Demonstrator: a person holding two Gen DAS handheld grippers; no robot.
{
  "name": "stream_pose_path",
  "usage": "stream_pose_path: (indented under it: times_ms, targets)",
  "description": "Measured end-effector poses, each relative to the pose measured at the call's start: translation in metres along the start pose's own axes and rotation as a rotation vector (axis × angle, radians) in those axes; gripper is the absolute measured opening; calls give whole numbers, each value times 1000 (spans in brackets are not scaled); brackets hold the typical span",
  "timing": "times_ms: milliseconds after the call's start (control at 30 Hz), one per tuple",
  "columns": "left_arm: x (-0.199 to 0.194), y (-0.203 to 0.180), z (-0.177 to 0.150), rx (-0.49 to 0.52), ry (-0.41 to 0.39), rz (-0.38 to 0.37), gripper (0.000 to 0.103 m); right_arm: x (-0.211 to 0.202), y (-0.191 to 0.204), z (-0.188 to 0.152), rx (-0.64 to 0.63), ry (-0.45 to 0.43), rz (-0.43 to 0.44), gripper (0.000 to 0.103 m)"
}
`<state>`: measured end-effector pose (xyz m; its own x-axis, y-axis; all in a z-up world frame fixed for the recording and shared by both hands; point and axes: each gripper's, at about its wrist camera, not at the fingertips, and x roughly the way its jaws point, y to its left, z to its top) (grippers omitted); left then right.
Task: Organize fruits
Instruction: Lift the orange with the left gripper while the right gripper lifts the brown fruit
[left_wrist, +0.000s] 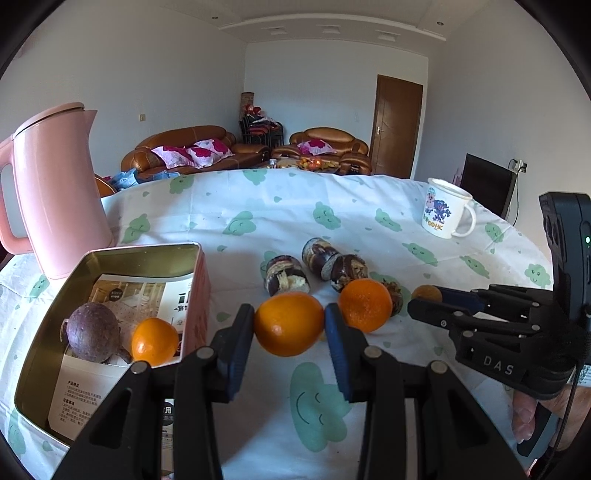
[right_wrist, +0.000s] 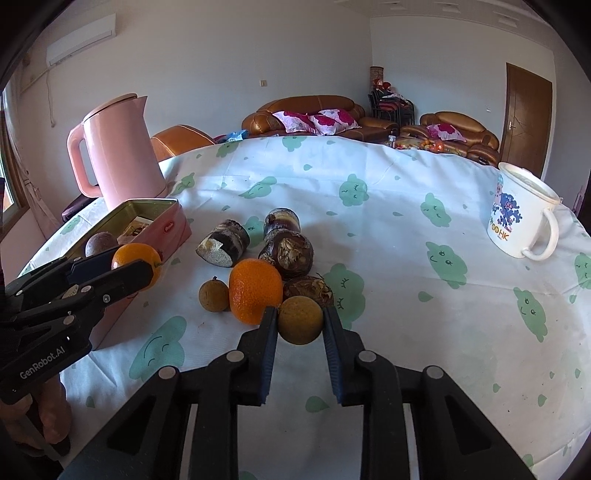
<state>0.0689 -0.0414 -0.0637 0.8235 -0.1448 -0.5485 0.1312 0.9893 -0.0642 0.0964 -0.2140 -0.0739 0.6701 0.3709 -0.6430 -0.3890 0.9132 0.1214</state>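
Observation:
My left gripper (left_wrist: 289, 323) is shut on an orange (left_wrist: 289, 324) and holds it just right of the pink tin box (left_wrist: 197, 288); it also shows in the right wrist view (right_wrist: 136, 267). The tin holds a purple passion fruit (left_wrist: 94, 331) and a small orange (left_wrist: 154, 341). My right gripper (right_wrist: 300, 320) is shut on a small brown round fruit (right_wrist: 300, 319) at the table. Another orange (right_wrist: 255, 291), a second brown fruit (right_wrist: 214, 294) and several dark sugarcane pieces (right_wrist: 224, 247) lie on the cloth.
A pink kettle (right_wrist: 118, 147) stands behind the tin at the back left. A white printed mug (right_wrist: 521, 218) stands at the right. The table wears a white cloth with green clouds (right_wrist: 406, 258). Sofas stand beyond the far edge.

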Motion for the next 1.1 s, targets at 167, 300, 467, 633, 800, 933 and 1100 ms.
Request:
stream_pose_path:
  times_ms: [167,300,467,633,800,933,1100]
  targets:
    - [-6,-2,0,12,-32,11,41,-9,2,0,-11,-52,5,26]
    - [-10,-3,-1,13,-57,15,41,-17,2,-2,-13,-87,8,26]
    - [-17,-5,-2,22,-94,23,41,-24,2,-3,-18,-123,12,26]
    - [-22,-6,-2,31,-118,30,41,-30,5,-4,-28,-157,11,26]
    - [-25,-7,-3,33,-132,34,41,-37,5,-6,-33,-194,11,26]
    - [-26,-7,-3,36,-141,38,41,-42,6,-7,-40,-223,10,26]
    - [-29,-7,-3,35,-151,42,41,-50,7,-10,-47,-260,10,26]
